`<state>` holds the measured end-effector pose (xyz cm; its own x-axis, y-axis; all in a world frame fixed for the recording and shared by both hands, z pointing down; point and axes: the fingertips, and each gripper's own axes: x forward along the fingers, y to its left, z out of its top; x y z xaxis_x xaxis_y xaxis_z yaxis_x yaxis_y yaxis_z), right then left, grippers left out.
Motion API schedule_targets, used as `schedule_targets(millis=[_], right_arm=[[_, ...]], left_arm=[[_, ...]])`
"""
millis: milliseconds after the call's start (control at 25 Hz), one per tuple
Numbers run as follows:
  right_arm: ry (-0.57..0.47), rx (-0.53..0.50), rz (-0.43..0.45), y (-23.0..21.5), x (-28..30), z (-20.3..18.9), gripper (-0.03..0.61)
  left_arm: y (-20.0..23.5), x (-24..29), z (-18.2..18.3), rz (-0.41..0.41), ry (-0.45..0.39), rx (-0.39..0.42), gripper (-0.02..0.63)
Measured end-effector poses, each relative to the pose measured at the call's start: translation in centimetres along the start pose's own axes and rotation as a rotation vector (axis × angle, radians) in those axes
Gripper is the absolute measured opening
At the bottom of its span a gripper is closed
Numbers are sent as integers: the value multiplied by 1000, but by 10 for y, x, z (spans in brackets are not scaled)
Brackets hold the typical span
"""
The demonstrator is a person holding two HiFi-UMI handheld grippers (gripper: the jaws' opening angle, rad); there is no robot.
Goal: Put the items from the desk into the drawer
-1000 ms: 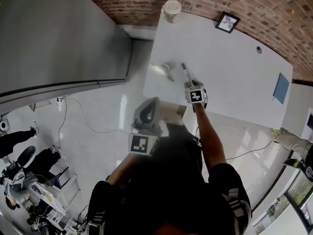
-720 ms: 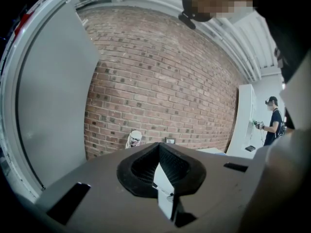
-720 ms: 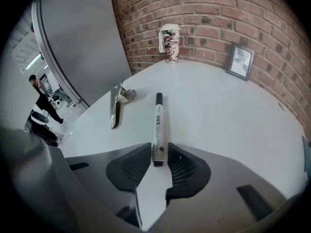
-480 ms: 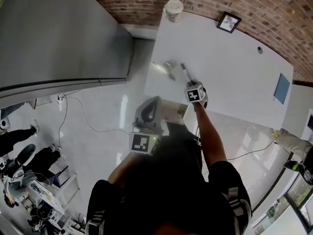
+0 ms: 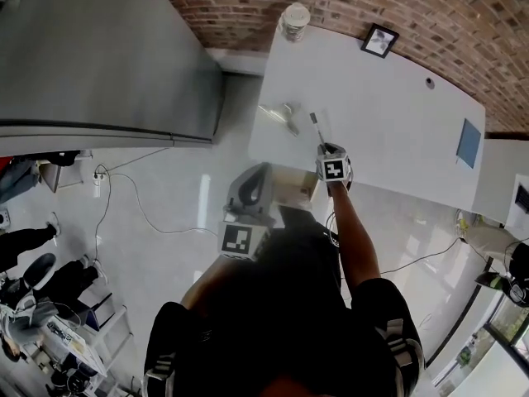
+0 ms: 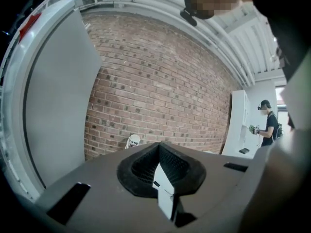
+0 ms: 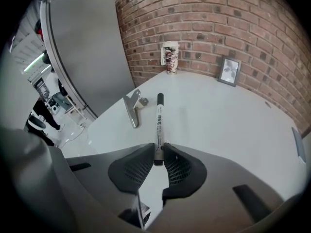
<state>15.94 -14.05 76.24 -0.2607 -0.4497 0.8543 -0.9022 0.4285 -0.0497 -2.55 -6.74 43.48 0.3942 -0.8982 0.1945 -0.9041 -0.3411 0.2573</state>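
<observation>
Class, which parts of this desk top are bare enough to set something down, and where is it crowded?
Bare: the middle of the desk, between the photo frame at the back, the blue pad at its right edge and the marker. Crowded: the left edge, where the clip lies near the marker gripped by the right gripper.

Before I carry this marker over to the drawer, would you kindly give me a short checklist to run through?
1. Right gripper shut on the marker: ok; its jaws have just been closing and now pinch the marker's near end.
2. Marker lifted off the desk: cannot tell.
3. Drawer open under the desk edge: ok, it appears pulled out, though partly hidden.
4. Left gripper free: ok, jaws together with nothing between them.
5. Metal clip out of the marker's way: ok, it lies apart, to the marker's left.
</observation>
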Motion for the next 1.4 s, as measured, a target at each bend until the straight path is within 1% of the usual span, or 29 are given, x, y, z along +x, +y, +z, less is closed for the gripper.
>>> schedule_targets(millis=[120, 240, 400, 560, 680, 840, 1120, 1280, 1400], right_arm=[[-73, -9, -14, 12, -21, 7, 60], [-99, -1, -21, 34, -50, 5, 60], [-119, 15, -33, 65, -75, -18, 60], [-122, 60, -29, 98, -98, -47, 60], [-121, 53, -42, 113, -111, -68, 60], [-115, 45, -37, 125, -116, -84, 60], [-66, 11, 13, 132, -104, -112, 60], [14, 23, 51, 136, -84, -144, 60], [100, 68, 62, 129, -66, -177, 60]], left_arm=[[3, -15, 3, -27, -13, 10, 0], [6, -32, 6, -52, -22, 9, 0], [18, -54, 5, -82, -48, 12, 0], [26, -72, -4, -117, -22, 12, 0], [28, -81, -12, -143, -7, 13, 0], [27, -86, -19, -158, -12, 17, 0], [17, -84, -22, -145, -4, 16, 0], [11, -79, -30, -133, 13, 16, 0], [7, -73, -41, -114, 33, 5, 0]])
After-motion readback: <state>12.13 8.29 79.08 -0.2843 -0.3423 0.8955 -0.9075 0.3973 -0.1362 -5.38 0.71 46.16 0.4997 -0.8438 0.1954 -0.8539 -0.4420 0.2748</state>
